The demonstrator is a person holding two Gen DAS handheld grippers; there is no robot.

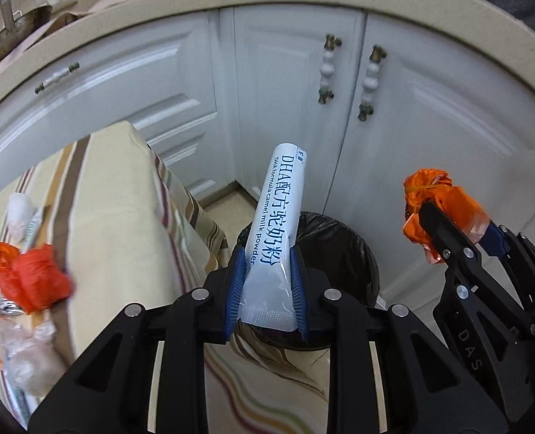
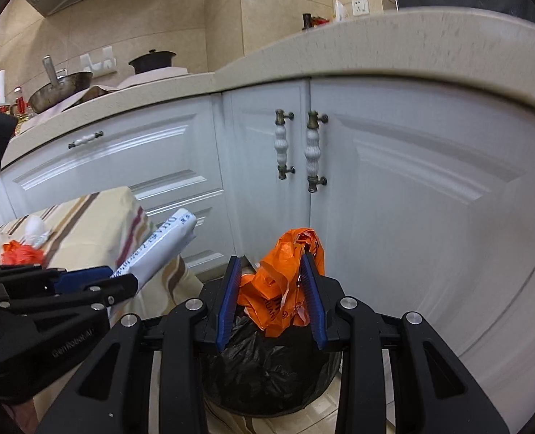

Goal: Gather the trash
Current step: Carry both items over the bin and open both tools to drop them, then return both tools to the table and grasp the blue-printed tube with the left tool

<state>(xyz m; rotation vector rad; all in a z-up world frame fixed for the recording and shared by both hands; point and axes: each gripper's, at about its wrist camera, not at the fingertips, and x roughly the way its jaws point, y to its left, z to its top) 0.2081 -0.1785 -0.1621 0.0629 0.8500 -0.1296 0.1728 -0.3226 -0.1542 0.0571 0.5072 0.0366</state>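
**Two pieces of trash held over the lined bin**

The left tool (image 1: 266,285) was clamped on a white milk powder sachet (image 1: 276,217), its blue pads pressing both sides near the sealed lower end, so the long body stood out above the bin (image 1: 354,253) with its black liner. The sachet looked light, smooth-filmed and probably slippery; it kept its tube shape, so it may not have been quite empty. A hold near the crimped seal seemed the surest place.

The right tool (image 2: 271,294) gripped a crumpled orange plastic bag (image 2: 281,289) between its pads, directly above the bin. That bag appeared very light, soft and apt to cling or snag on the pads when let go.

More trash, including a red-orange wad (image 1: 32,282) and clear wrappers (image 1: 28,358), lay on the striped bench (image 1: 115,195).

Readable writing: "DHA formula camel milk powder" beside Chinese characters on the sachet; "DAS" on the right tool's arm; the orange bag's print was too creased to read.
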